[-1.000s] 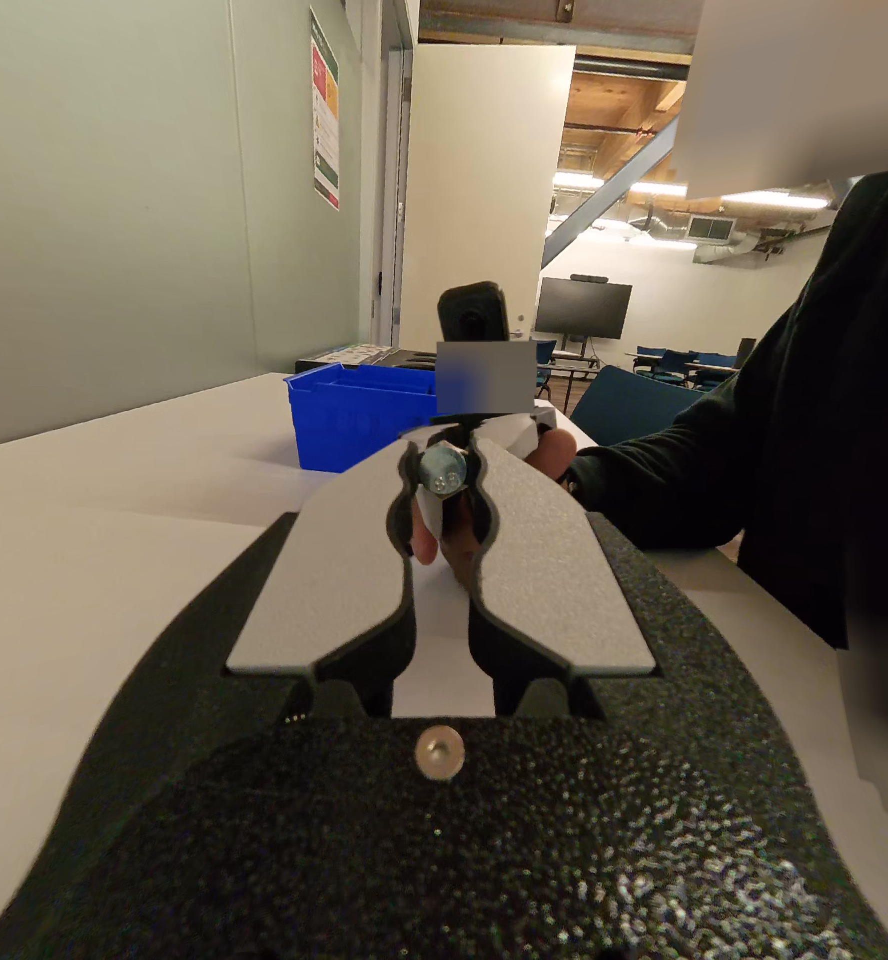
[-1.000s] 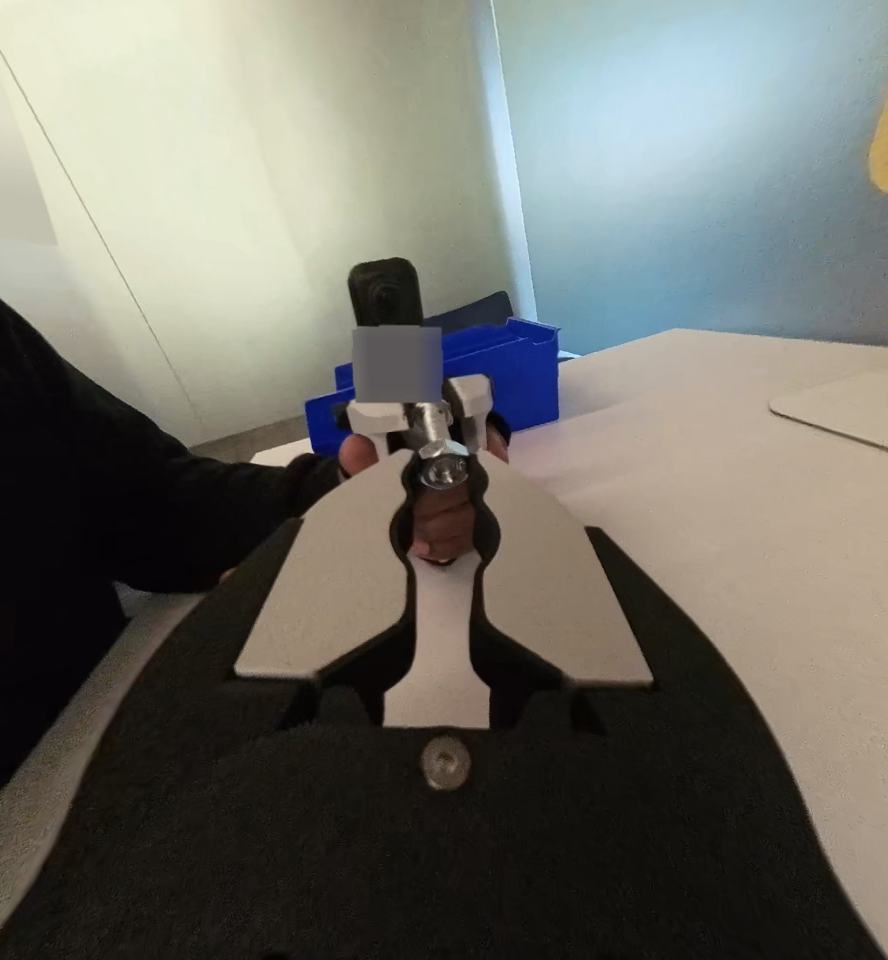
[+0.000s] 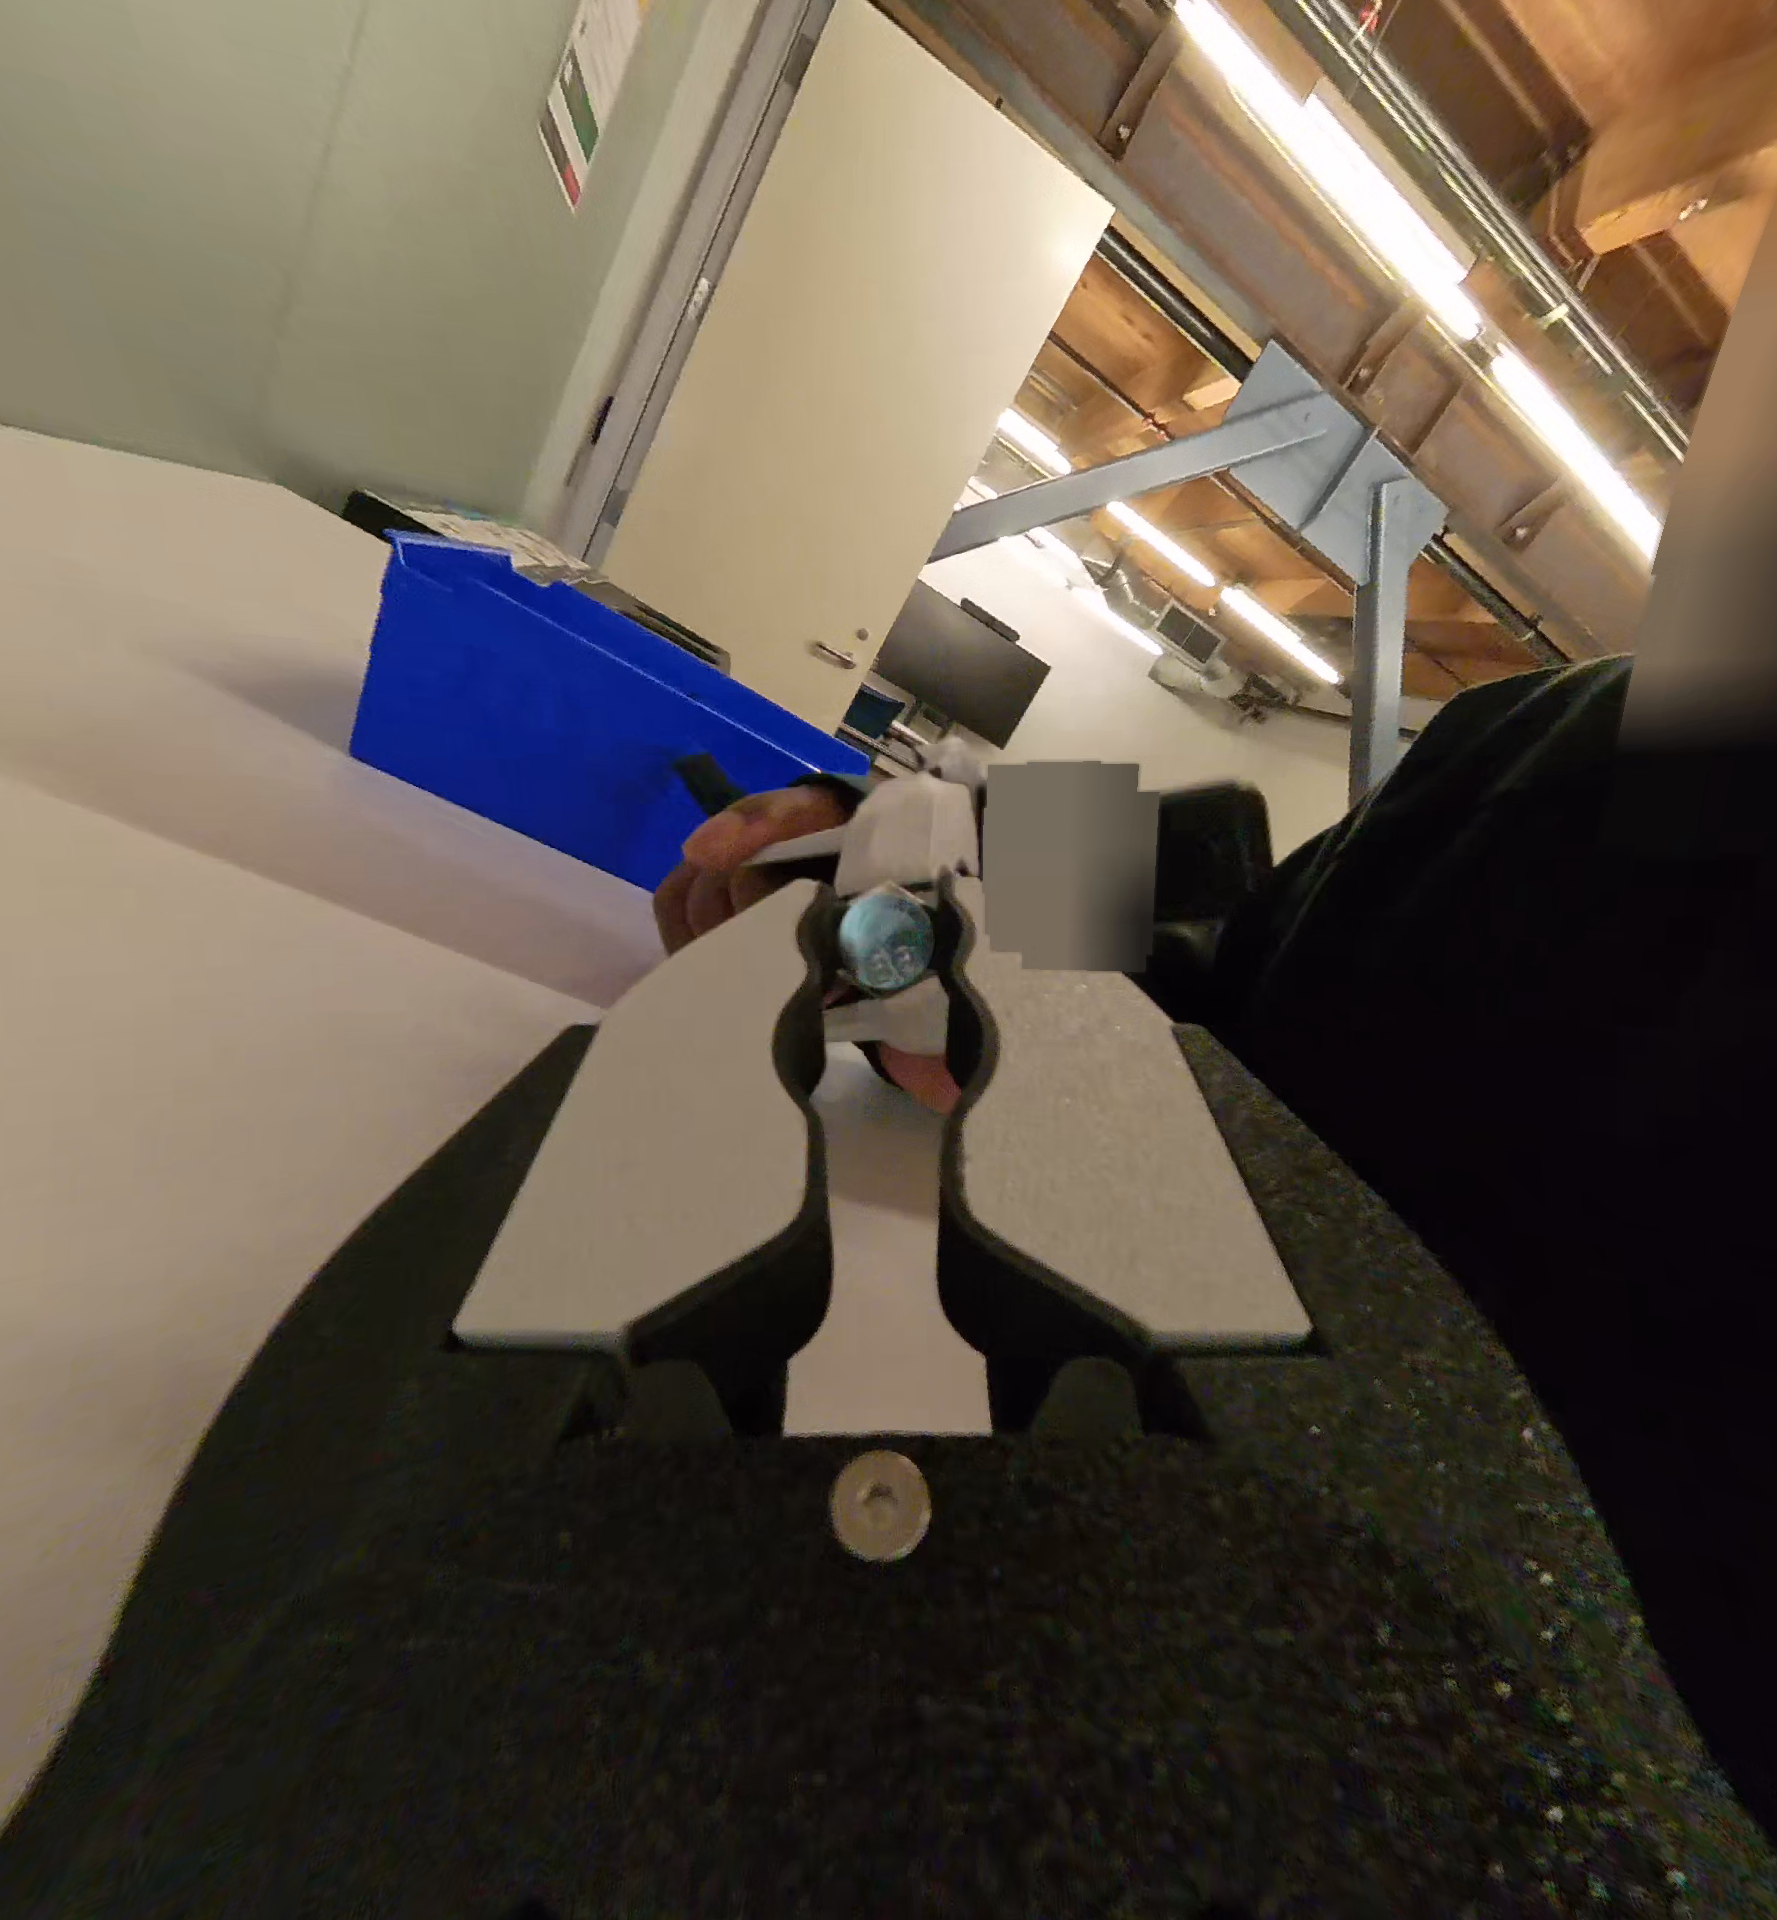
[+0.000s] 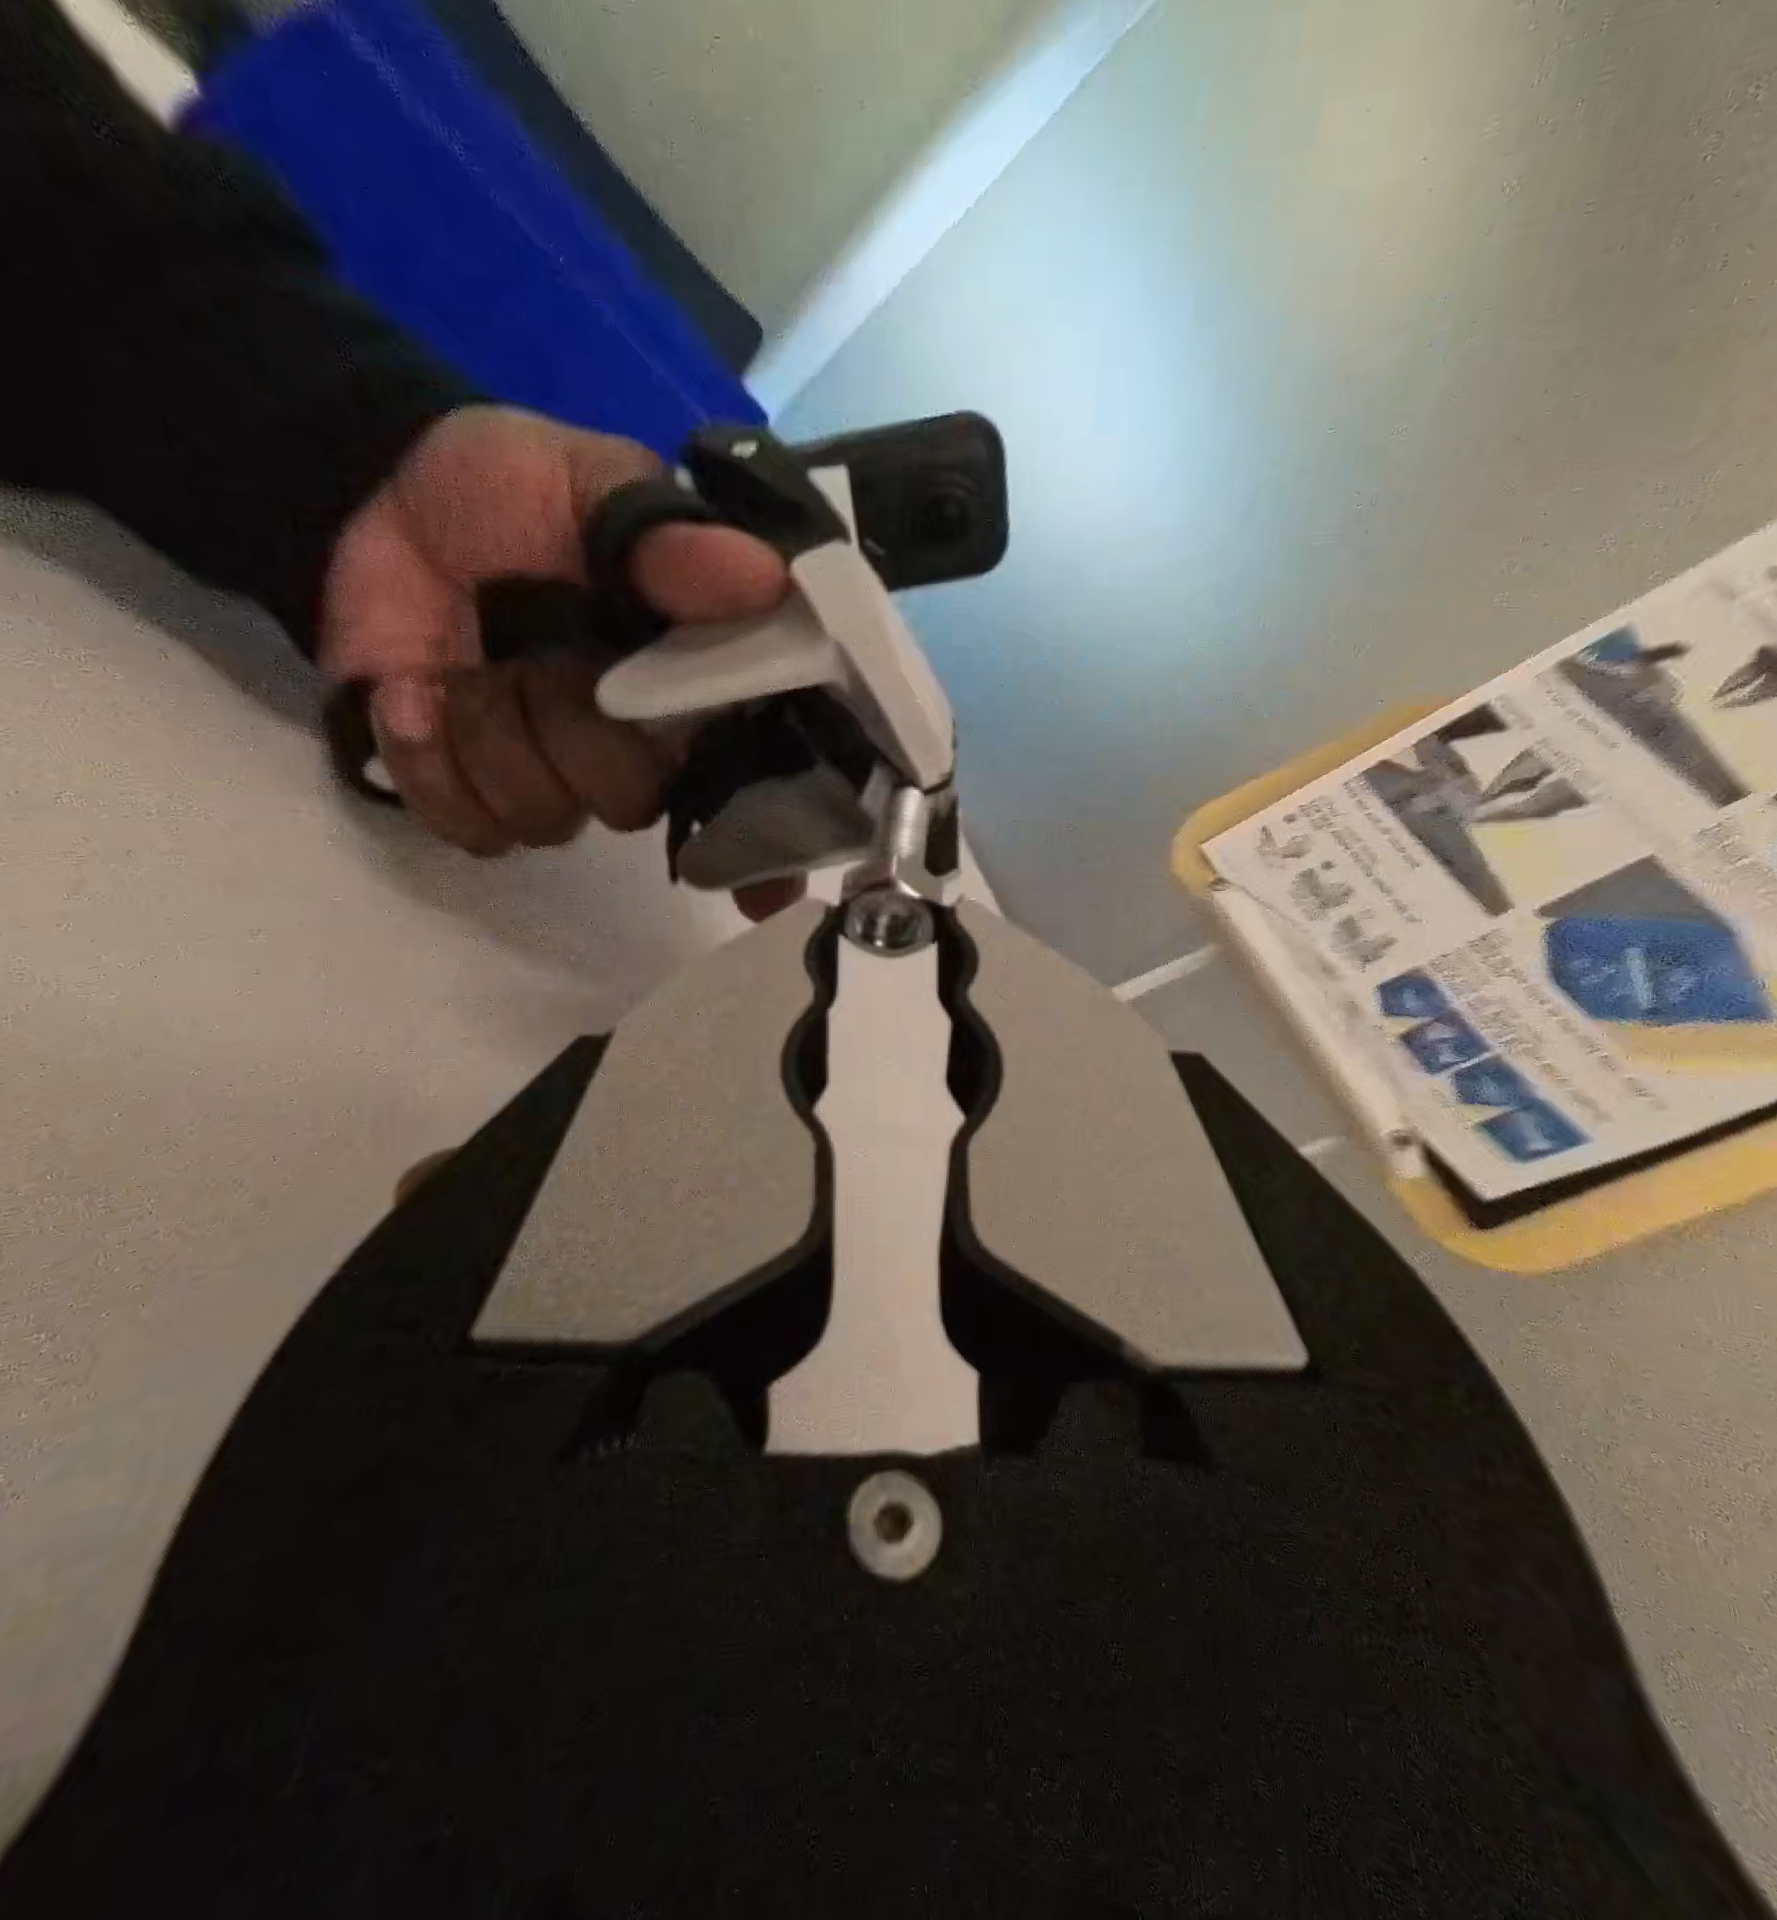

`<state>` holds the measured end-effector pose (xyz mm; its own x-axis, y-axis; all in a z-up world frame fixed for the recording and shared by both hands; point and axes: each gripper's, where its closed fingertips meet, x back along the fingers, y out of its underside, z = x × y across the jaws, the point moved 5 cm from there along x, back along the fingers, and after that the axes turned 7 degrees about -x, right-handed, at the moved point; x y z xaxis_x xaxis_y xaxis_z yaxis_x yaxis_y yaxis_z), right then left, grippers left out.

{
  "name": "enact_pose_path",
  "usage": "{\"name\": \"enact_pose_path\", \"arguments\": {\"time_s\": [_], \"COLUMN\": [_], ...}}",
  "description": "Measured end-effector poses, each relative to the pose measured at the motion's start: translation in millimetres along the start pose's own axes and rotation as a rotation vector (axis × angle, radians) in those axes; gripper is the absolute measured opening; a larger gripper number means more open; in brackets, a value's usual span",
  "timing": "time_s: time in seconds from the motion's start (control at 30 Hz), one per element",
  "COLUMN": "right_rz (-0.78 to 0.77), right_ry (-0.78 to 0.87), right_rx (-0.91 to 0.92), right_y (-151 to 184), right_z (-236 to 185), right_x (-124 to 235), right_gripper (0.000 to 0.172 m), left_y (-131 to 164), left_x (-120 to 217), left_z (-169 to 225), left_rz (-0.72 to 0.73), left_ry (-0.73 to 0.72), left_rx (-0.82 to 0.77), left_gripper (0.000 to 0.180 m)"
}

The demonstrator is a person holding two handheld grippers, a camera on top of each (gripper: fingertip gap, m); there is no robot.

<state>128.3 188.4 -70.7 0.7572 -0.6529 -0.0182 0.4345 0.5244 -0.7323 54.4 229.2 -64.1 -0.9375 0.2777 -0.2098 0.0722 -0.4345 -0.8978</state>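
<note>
Left wrist view: left tongs (image 3: pixel 885 940) clamp a bolt's head (image 3: pixel 884 942) mid-frame; right tongs (image 4: pixel 886 925) clamp the nut (image 4: pixel 886 923) on its other end, above the bench (image 3: pixel 136 935), blue bin (image 3: pixel 551 717) upper left.

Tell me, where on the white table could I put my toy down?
The white table is bare in front of the blue bin, left of the left gripper. It is crowded where that gripper and the right gripper meet on the bolt, beside the person's dark sleeve.
</note>
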Motion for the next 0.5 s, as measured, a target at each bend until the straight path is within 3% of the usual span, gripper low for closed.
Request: {"name": "enact_pose_path", "arguments": {"time_s": [0.07, 0.17, 0.33, 0.4, 0.5], "right_rz": [-0.020, 0.025, 0.139, 0.148, 0.116], "right_ry": [0.001, -0.057, -0.224, -0.273, -0.290], "right_rx": [-0.069, -0.436, -1.068, -1.163, -1.090], "right_y": [1, -2, 2, 5, 5], "right_z": [2, 13, 25, 24, 17], "right_x": [-1, -2, -6, -7, -9], "right_gripper": [0.027, 0.039, 0.039, 0.038, 0.033], "left_y": [-3, -10, -14, -13, -9], "left_x": [1, 7, 10, 8, 4], "left_z": [1, 0, 3, 4, 5], "left_rz": [0.035, 0.108, 0.116, 0.098, 0.074], "left_ry": [-0.003, -0.045, -0.101, -0.112, -0.108], "left_rx": [-0.035, -0.117, -0.271, -0.308, -0.299], "left_gripper": [0.017, 0.017, 0.017, 0.018, 0.017]}}
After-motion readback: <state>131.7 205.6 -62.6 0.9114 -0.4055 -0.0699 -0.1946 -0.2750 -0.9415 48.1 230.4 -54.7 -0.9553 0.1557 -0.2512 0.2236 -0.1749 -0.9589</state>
